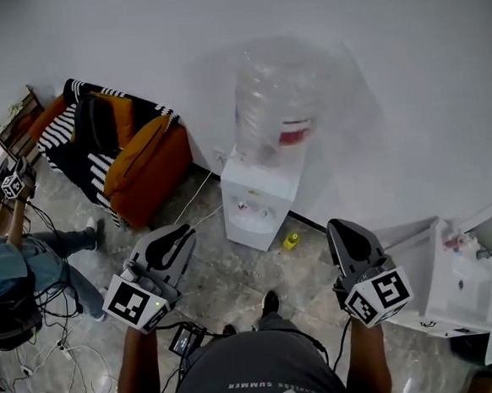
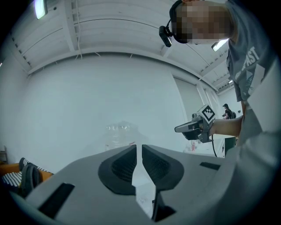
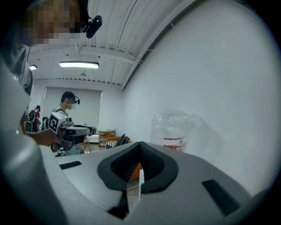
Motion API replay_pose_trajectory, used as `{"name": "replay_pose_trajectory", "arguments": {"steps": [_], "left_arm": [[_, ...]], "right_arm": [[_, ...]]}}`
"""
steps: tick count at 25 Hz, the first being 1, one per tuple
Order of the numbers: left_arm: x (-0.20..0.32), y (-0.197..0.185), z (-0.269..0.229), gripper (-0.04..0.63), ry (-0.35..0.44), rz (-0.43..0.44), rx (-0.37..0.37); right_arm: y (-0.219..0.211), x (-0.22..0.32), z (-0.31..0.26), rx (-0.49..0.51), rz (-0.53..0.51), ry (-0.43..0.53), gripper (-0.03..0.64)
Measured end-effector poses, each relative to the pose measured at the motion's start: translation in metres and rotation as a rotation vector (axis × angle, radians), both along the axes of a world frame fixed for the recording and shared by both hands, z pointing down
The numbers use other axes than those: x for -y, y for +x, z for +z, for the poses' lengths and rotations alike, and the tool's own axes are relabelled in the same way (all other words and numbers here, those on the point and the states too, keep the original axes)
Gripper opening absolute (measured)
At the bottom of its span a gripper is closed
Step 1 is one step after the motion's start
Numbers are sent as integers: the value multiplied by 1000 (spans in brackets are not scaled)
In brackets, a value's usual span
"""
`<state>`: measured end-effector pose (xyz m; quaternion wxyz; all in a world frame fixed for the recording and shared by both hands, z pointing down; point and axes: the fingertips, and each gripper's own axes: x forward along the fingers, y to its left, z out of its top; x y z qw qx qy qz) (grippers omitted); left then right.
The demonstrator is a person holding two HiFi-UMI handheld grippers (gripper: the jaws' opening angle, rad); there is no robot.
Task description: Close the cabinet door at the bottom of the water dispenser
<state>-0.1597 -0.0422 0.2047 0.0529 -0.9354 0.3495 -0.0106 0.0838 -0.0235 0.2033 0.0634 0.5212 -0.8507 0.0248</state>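
The white water dispenser (image 1: 255, 203) stands against the wall with a clear bottle (image 1: 273, 104) on top. From above, its bottom cabinet door is hidden. My left gripper (image 1: 179, 233) hangs in the air before the dispenser's left side and my right gripper (image 1: 343, 229) before its right side, both short of it and pointing level. In the left gripper view my left gripper (image 2: 139, 151) shows only a thin slit between its jaws, with nothing in it. The right gripper (image 3: 140, 147) has its tips together and is empty. The bottle (image 3: 173, 132) shows beyond it.
An orange seat with a striped blanket (image 1: 133, 158) sits left of the dispenser. A small yellow object (image 1: 291, 240) lies on the floor by its right foot. A white appliance (image 1: 461, 289) stands at the right. Another person (image 1: 14, 269) and floor cables are at far left.
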Motion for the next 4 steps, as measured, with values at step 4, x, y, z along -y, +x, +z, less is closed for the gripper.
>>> {"name": "replay_pose_trajectory", "arguments": {"steps": [4], "left_arm": [[-40, -11, 1, 52, 7, -9, -2]], "right_arm": [[-10, -38, -2, -9, -6, 10, 28]]}}
